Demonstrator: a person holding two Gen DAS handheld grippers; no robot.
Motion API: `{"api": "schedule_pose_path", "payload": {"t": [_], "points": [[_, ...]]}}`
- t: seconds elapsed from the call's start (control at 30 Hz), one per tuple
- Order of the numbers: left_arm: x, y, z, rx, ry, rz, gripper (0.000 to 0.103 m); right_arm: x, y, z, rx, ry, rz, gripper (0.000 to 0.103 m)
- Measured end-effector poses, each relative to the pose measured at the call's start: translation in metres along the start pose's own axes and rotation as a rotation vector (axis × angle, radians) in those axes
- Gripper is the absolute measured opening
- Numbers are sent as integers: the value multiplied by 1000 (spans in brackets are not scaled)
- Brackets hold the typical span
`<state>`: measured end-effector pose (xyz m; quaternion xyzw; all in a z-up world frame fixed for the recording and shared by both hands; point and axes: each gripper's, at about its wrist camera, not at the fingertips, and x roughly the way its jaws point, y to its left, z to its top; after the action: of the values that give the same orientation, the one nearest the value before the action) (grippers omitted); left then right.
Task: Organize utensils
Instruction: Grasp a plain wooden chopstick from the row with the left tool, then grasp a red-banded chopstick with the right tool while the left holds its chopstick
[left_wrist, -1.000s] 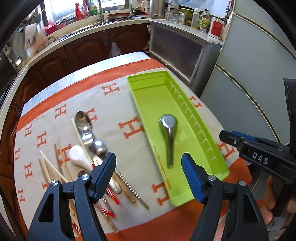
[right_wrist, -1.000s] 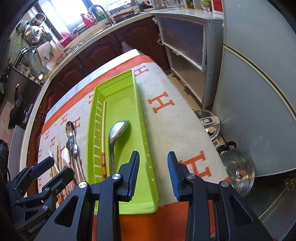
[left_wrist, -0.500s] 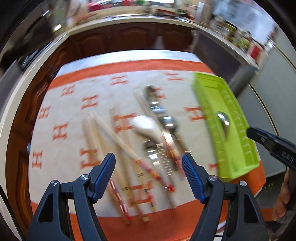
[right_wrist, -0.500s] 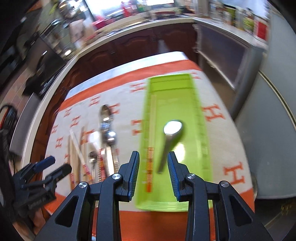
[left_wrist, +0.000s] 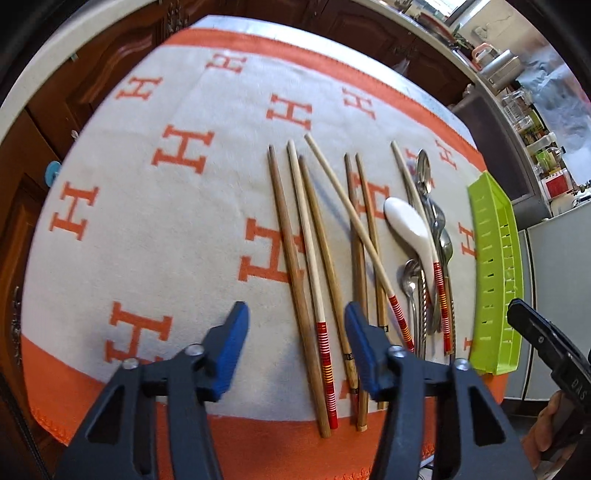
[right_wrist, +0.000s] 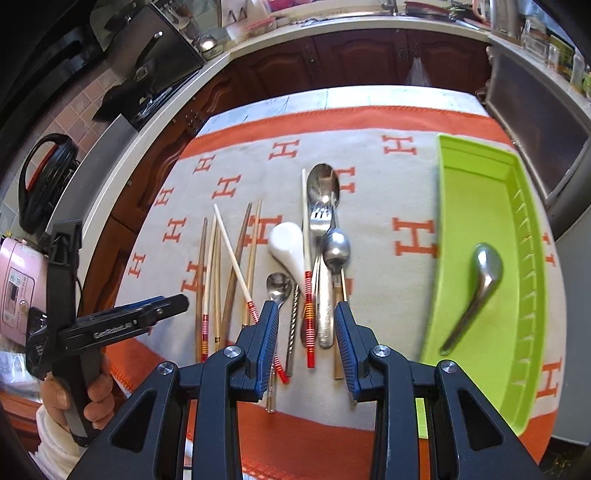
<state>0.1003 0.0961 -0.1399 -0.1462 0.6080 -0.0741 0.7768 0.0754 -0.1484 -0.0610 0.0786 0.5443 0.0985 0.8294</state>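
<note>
Both grippers have swung away from the green tray (right_wrist: 480, 206), at the right of the right wrist view with one metal ladle (right_wrist: 476, 291) inside, toward the loose utensils at frame centre. The left gripper (left_wrist: 295, 339), jaws apart and empty, now hovers over the chopsticks (left_wrist: 310, 266); the right gripper (right_wrist: 304, 339), also apart and empty, faces the spoons and fork (right_wrist: 325, 221). The next pick appears imminent, with most utensils unsorted.

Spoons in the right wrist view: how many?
5: a bent spoon in the green tray; on the cloth, a white spoon, large spoon farthest, medium spoon by the fork, small spoon nearest. Others may be hidden.
</note>
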Motion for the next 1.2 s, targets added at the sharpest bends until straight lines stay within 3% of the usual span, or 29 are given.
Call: {"api": "schedule_pose_path", "payload": {"t": [0.13,0.2,0.6,0.73,0.93,1.2], "points": [[14,-3,4,1,42,36,24,7,-2,-1,3,14,4,32],[20,-4,5,-2,58,57,20,9,-8,-3,9,15,5,32],[28,-23,8,45,79,156,19,18,-24,-8,40,34,27,32],[33,-31,9,73,98,215,6,19,-23,-10,37,41,33,32],[27,-14,5,-12,105,104,4,20,-5,-10,-32,65,73,32],[-12,5,-8,-25,9,84,4,42,70,7,-180,173,201,32]]}}
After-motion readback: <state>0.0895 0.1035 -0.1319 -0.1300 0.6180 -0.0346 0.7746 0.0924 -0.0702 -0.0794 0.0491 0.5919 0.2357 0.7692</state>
